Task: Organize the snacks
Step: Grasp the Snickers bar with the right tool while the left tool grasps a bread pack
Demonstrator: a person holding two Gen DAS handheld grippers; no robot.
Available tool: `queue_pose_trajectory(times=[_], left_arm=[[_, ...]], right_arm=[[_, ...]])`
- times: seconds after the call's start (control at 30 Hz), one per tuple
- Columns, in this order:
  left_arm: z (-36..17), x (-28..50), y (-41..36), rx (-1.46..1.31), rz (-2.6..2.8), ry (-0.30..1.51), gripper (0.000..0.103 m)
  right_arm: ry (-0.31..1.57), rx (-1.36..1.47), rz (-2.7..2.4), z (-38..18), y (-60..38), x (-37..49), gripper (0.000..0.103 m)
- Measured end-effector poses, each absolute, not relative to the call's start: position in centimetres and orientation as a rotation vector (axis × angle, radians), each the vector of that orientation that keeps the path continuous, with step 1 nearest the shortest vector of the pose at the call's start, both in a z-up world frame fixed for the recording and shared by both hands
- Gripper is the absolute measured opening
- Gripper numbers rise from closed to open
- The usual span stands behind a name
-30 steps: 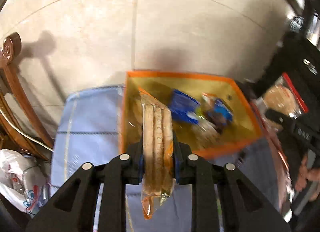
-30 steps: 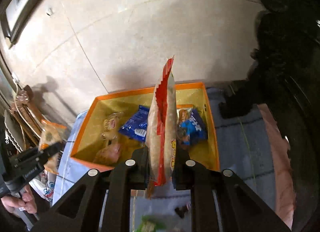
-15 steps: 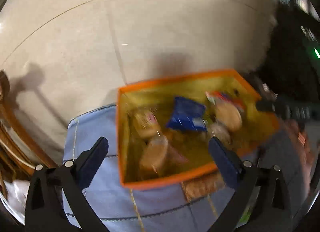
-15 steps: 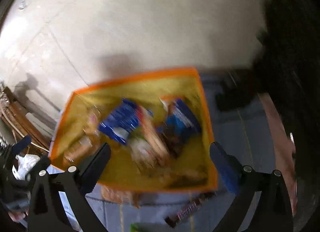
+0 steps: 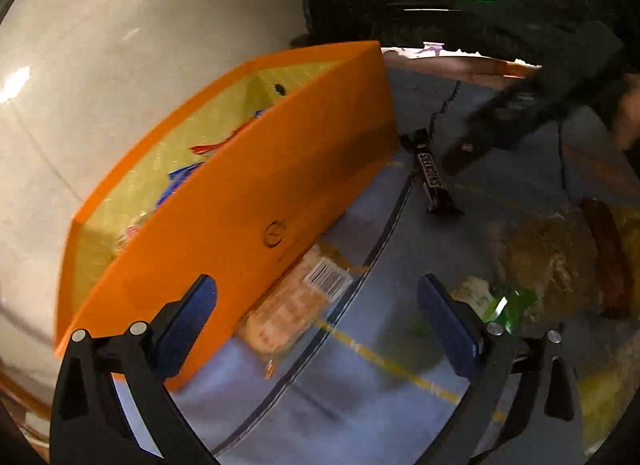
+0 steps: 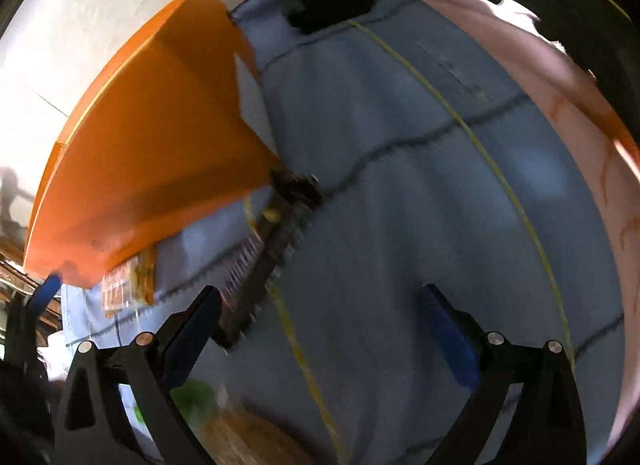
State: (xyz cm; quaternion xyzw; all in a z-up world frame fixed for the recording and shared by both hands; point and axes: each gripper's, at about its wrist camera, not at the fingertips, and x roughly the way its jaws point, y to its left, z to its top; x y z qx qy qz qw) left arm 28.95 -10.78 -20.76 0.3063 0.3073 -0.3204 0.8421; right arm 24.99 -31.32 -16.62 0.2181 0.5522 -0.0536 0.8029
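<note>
Left tongs (image 5: 318,315) spread, empty, over wafer packet (image 5: 294,303) beside orange box (image 5: 256,201). Right tongs (image 6: 320,325) spread, empty, near Snickers bar (image 6: 272,257).

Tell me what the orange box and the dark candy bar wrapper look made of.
The orange rectangular box looks like matte cardboard or thin board: flat panels, sharp folded corners, no gloss, yellow inside. The dark brown candy bar wrapper looks like glossy plastic film, with crimped ends and printed white lettering.
</note>
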Motion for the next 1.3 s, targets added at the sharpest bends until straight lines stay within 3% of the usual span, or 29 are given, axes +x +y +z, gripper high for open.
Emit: queue_pose_trajectory(times=[0.2, 0.37, 0.57, 0.8, 1.13, 1.3], left_arm=[[-23.4, 31.0, -11.9, 0.599, -0.899, 0.832, 0.099], [-23.6, 31.2, -12.4, 0.596, -0.911, 0.849, 0.099], [-21.9, 28.2, -13.0, 0.488, -1.097, 1.099, 0.099], [-22.0, 25.7, -12.8, 0.649, -0.844, 0.937, 0.099], [-20.1, 23.7, -12.1, 0.892, -0.986, 0.647, 0.099], [-19.3, 24.8, -9.7, 0.821, -0.894, 0.719, 0.099]], right_arm=[[1.227, 0.389, -0.082, -16.0, -31.1, 23.0, 0.099], [1.214, 0.372, -0.071, -15.3, -31.3, 22.6, 0.099], [1.184, 0.34, -0.057, -14.1, -31.0, 23.1, 0.099], [1.165, 0.35, -0.051, -14.4, -30.5, 24.1, 0.099], [1.15, 0.38, -0.013, -14.2, -29.1, 28.0, 0.099], [1.157, 0.311, 0.002, -13.9, -28.6, 27.6, 0.099]])
